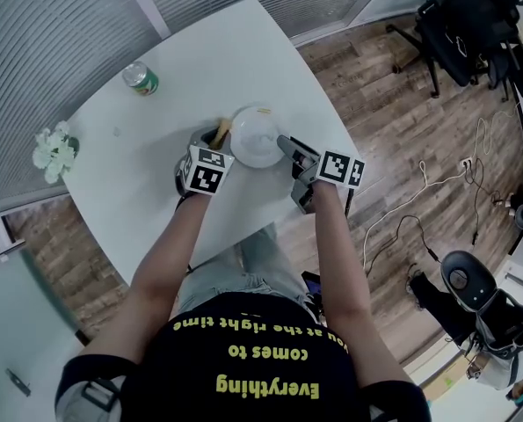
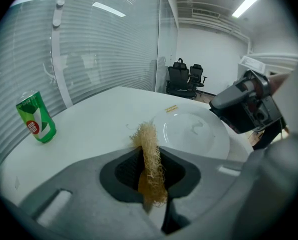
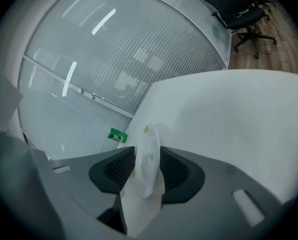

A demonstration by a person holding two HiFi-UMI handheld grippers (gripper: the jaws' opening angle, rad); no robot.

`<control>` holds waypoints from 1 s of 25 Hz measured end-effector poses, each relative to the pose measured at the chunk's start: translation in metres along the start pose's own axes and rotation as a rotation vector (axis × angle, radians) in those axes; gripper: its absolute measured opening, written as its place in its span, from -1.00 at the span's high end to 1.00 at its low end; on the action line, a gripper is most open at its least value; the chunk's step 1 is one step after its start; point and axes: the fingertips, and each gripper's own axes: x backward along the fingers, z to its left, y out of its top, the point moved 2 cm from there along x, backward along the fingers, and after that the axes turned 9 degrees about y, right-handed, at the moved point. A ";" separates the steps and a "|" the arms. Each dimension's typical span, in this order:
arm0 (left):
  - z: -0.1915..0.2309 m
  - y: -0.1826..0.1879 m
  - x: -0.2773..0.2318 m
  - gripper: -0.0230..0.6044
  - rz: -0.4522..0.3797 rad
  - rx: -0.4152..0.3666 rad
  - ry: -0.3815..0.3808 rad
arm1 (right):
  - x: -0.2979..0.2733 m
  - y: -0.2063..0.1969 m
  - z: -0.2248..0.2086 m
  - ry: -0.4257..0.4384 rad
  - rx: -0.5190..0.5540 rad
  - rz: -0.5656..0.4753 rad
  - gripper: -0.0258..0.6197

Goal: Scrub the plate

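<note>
**Open table on the left, tight at the plate**

You have bare table [image 1: 129,161] to pass between the can [image 1: 141,78] and the plate [image 1: 257,136]. The flowers [image 1: 53,150] block the left edge. Your left gripper [image 1: 217,136] and right gripper [image 1: 285,141] close off the plate's two sides.

- A white table [image 1: 147,183] stood over wood flooring [image 1: 402,130].
- A white plate [image 1: 257,137] lay on it, in front of the person.
- The left gripper [image 1: 215,139] carried a tan scrubber [image 1: 223,129] just beside the plate's left rim.
- The right gripper [image 1: 287,145] met the plate's right rim.
- A green can [image 1: 141,78] and white flowers [image 1: 53,148] sat well apart from the plate.
</note>
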 end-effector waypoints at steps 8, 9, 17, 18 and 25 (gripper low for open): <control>-0.001 0.000 0.001 0.74 0.001 0.001 0.000 | -0.012 -0.015 0.010 0.048 0.057 0.156 0.46; -0.001 0.001 0.000 0.74 -0.004 -0.003 -0.002 | -0.012 -0.015 0.009 0.045 0.061 0.160 0.46; 0.001 -0.002 0.002 0.74 -0.003 0.015 -0.003 | -0.013 -0.011 0.005 0.007 0.141 0.147 0.81; 0.001 -0.002 0.002 0.74 -0.006 0.016 -0.002 | -0.012 -0.010 0.005 0.007 0.149 0.134 0.83; 0.009 0.009 0.014 0.75 -0.052 0.044 0.011 | -0.007 0.002 0.011 -0.018 0.260 0.054 0.88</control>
